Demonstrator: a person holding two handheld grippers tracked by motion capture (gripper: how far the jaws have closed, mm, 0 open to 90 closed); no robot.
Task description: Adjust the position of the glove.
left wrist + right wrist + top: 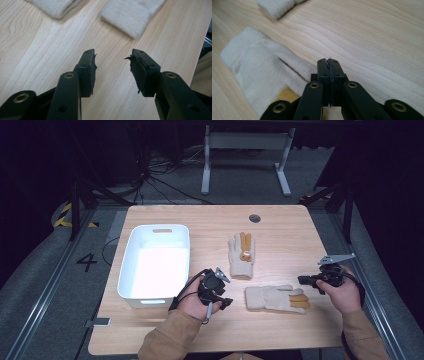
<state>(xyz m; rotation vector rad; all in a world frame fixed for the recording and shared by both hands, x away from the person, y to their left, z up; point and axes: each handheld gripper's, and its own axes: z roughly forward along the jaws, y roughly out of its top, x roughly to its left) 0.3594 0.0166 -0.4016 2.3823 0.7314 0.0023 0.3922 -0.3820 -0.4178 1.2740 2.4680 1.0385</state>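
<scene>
Wood table point(280, 330) w/ dark floor round it. Your left gripper point(112, 65) has its jaws spread, nothing between; the near glove's point(276, 298) knit cuff lies just ahead of them, the far glove point(241, 256) further off. Your right gripper point(328, 72) has its jaws pressed together, empty, w/ the near glove's fingers beside and under the tips. Gloves look soft, light, floppy, so prob. best pinched at the cuff. White bin point(129, 270) beside your left hand looks empty.

A white plastic bin point(155, 262) sits left of the left gripper point(226, 302). Two cream knitted gloves point(276, 298) lie between it and the right gripper point(301, 280).
</scene>
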